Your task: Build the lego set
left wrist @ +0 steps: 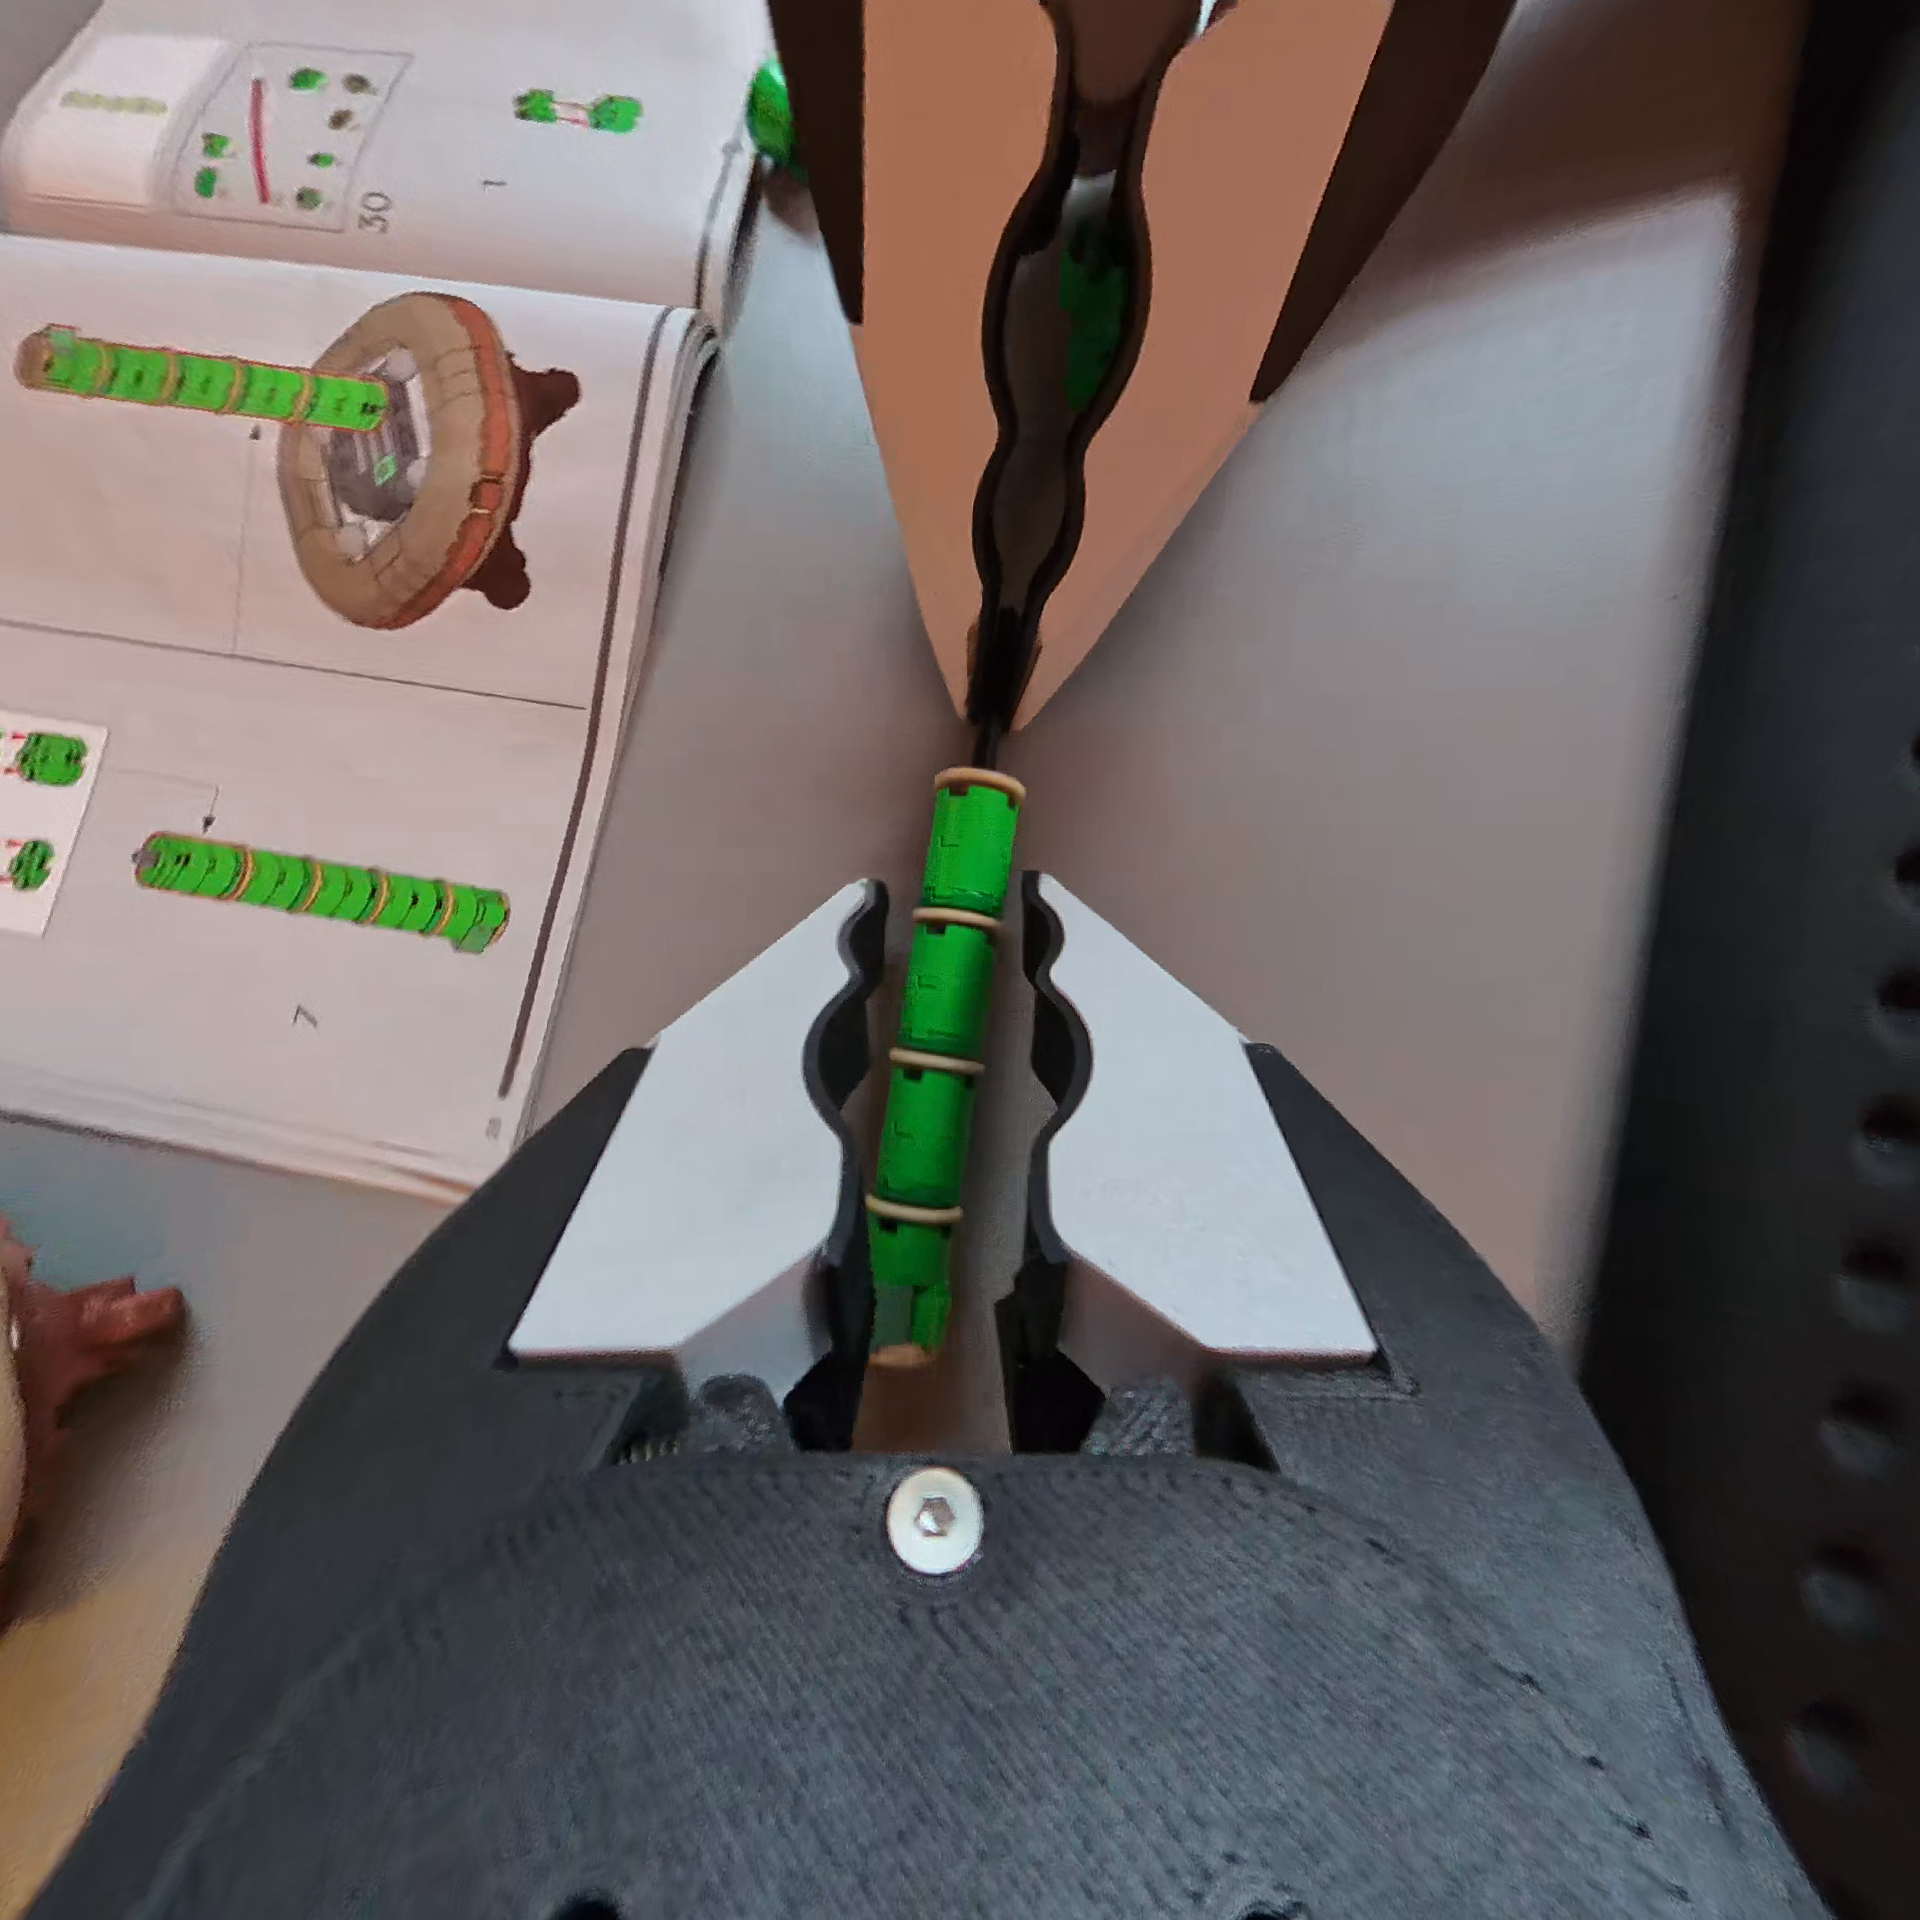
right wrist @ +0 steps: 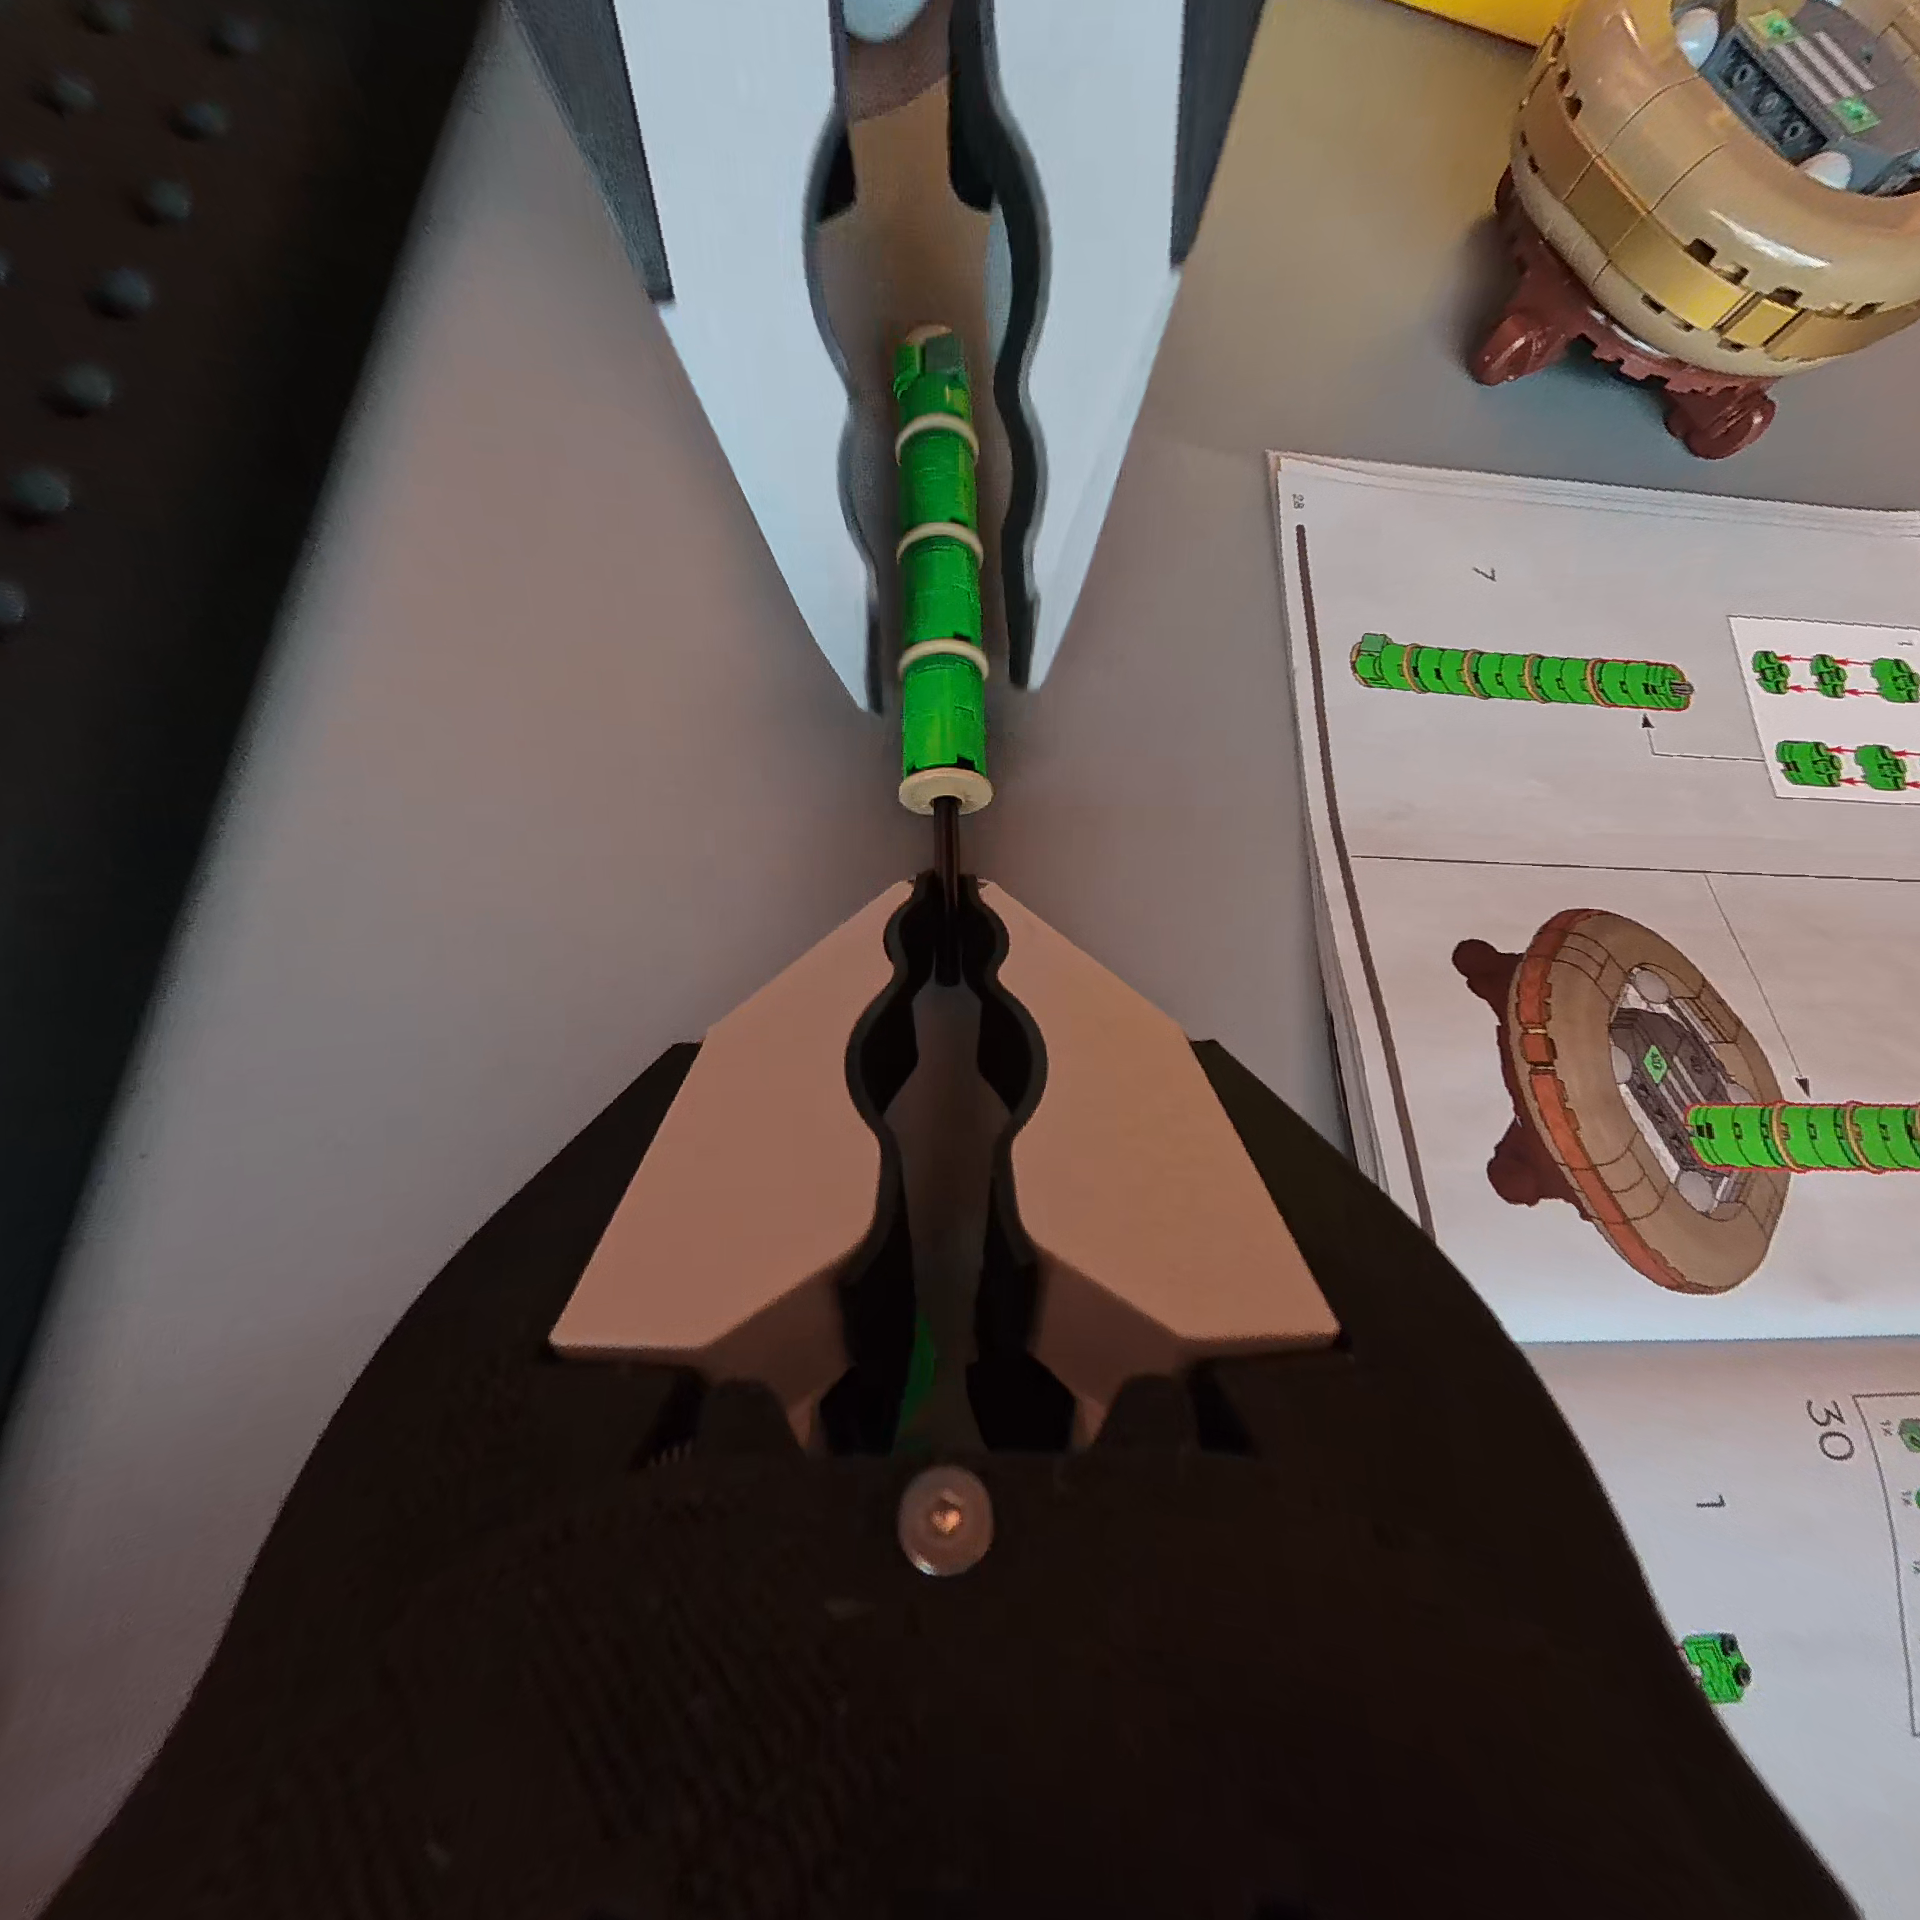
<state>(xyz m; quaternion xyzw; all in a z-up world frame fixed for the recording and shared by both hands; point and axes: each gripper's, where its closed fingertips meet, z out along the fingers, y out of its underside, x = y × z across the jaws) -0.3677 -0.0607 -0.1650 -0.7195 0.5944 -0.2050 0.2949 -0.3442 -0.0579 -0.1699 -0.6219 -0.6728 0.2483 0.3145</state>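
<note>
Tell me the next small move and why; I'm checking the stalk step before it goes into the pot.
Probably close the left gripper on the green ringed stalk: its jaws flank the stalk with gaps on both sides, while the right gripper pinches only the thin black axle sticking out of the end.

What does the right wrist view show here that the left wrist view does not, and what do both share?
Only the right wrist view: the whole tan round pot model on its brown feet, and a loose green piece on the instruction booklet.

Only the left wrist view: another green piece past the booklet's far edge; of the pot model just a brown edge shows at the frame's left.

Both: the green stalk with tan rings between the left hand-held gripper fingers, its black axle pinched by the right hand-held gripper, and the open booklet.
</note>
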